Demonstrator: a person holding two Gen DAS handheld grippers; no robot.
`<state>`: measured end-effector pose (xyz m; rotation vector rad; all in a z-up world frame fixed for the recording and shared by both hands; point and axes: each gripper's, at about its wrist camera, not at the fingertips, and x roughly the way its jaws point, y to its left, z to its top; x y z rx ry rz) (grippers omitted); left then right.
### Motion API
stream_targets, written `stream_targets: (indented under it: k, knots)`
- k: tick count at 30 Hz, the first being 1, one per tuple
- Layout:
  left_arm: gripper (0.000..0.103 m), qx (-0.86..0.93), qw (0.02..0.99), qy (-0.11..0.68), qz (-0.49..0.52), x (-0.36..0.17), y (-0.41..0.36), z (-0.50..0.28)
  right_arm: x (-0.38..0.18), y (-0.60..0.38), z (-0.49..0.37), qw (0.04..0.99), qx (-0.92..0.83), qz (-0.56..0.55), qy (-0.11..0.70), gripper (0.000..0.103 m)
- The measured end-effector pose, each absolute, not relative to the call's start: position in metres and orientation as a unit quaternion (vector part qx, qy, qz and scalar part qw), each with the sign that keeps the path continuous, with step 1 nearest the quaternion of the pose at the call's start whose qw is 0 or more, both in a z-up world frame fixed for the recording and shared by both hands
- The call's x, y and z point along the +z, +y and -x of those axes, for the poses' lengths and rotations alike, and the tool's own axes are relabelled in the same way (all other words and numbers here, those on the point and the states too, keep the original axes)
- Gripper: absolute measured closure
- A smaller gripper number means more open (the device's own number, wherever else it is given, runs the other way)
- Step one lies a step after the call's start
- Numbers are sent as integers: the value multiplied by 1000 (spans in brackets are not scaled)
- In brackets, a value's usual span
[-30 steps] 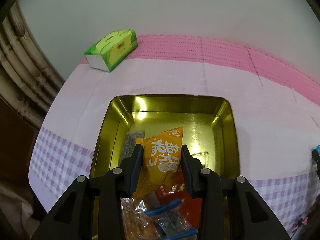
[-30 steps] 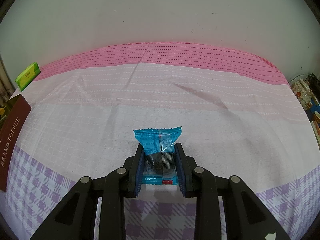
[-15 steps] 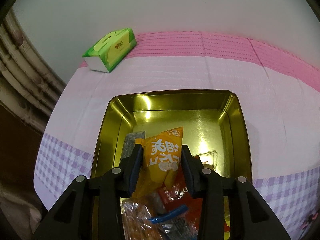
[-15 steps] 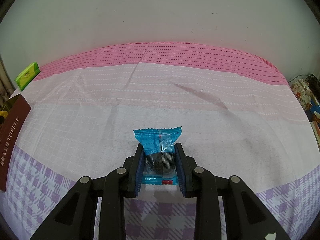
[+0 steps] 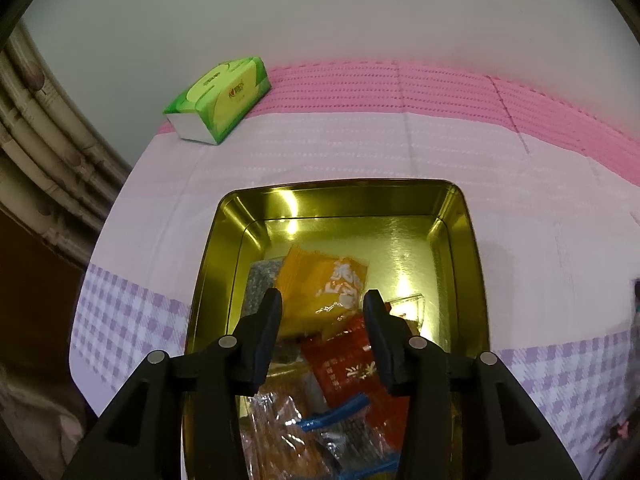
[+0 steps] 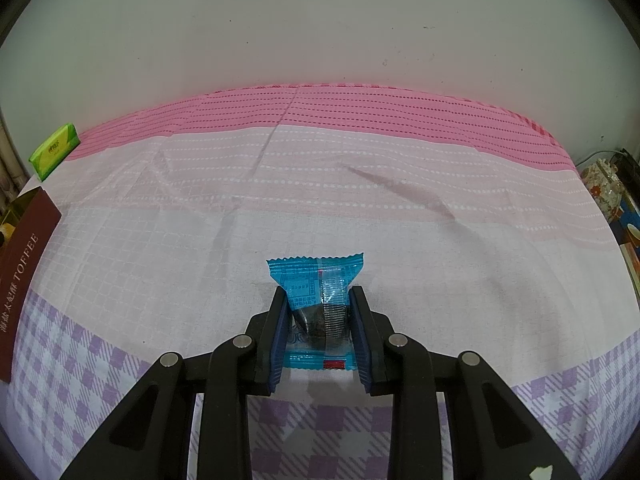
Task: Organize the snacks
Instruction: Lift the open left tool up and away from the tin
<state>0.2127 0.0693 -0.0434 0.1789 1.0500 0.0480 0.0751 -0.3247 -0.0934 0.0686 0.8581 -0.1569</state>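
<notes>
A green tissue pack is seen at eleven o'clock on the pink and lilac checked cloth, well apart from the shiny gold rectangular tin. The crinkled orange snack packet, pinched upright a second ago, now lies flat in the tin beside a red packet, released by the opening left gripper. The blue foil snack packet is pinched by the right gripper over the cloth, unchanged. A brown toffee box is seen at nine o'clock.
</notes>
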Motion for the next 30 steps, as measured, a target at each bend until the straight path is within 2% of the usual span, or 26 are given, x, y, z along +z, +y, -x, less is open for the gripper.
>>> stream_targets:
  k: [20, 30]
  knots:
    - [57, 13, 879, 472, -70, -8, 86, -155, -93, -322, -78, 905, -80, -21, 417, 75]
    - [57, 24, 875, 481, -50, -9, 106, -133, -94, -322, -80, 904, -86, -20, 418, 70]
